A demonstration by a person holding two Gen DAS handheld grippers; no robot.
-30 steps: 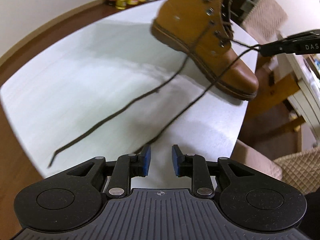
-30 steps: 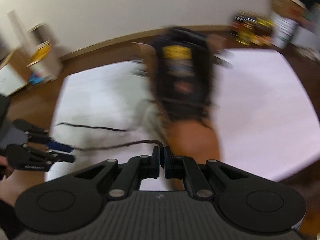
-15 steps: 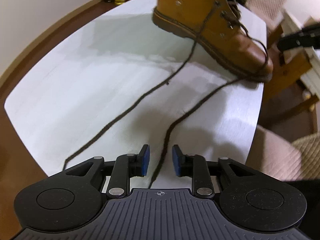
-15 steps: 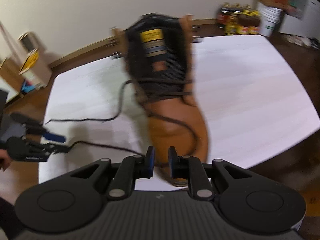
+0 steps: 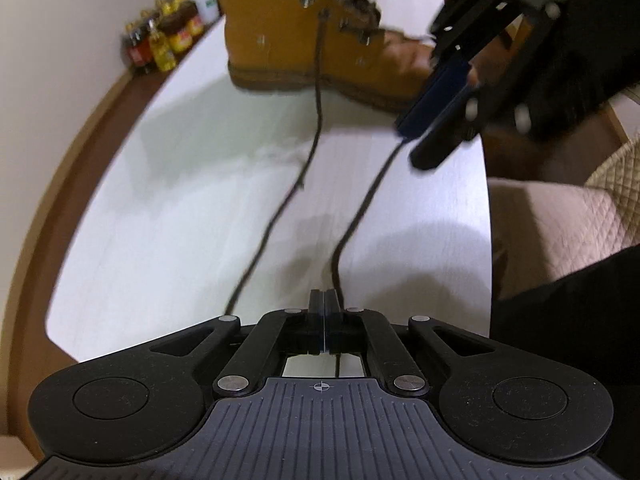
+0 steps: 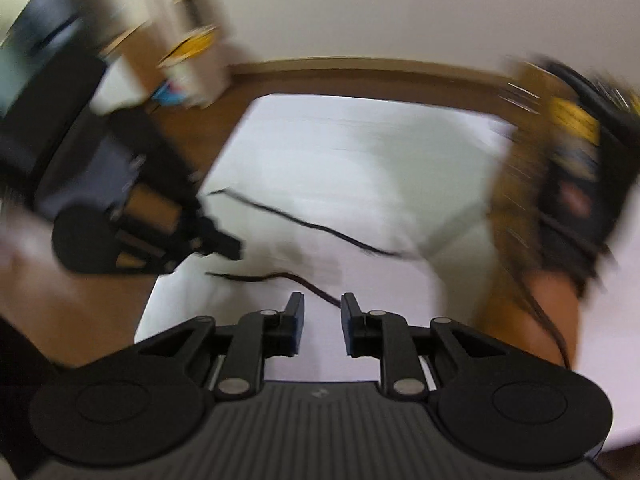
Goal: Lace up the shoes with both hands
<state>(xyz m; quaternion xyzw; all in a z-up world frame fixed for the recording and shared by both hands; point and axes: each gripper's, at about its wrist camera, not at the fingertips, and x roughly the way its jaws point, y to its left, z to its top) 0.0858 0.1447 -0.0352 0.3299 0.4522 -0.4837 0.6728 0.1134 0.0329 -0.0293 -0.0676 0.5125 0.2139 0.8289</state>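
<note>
Left wrist view, left to right. The white table shows a curved far-left edge over brown floor; the broad stretch of tabletop between that edge and the two lace runs is bare. A cluster of bottles stands on the floor beyond the far edge, contents yellow and dark. The tan boot stands on the table at the far side, toe toward the right. One lace strand drops from an eyelet and trails across the table toward the camera. A second lace strand runs from below the right gripper to the left gripper, whose pads are pressed together – this strand passes alongside the right pad and under the fingers; whether it is pinched cannot be told for sure. The table's right edge falls just beyond the right gripper, with a quilted cushion close beside it.

Right wrist view, heavily blurred. The left gripper sits at the table's left edge. The right gripper has its jaws opening – a lace strand lies on the table between the fingertips, not pressed. The boot stands at the right.
</note>
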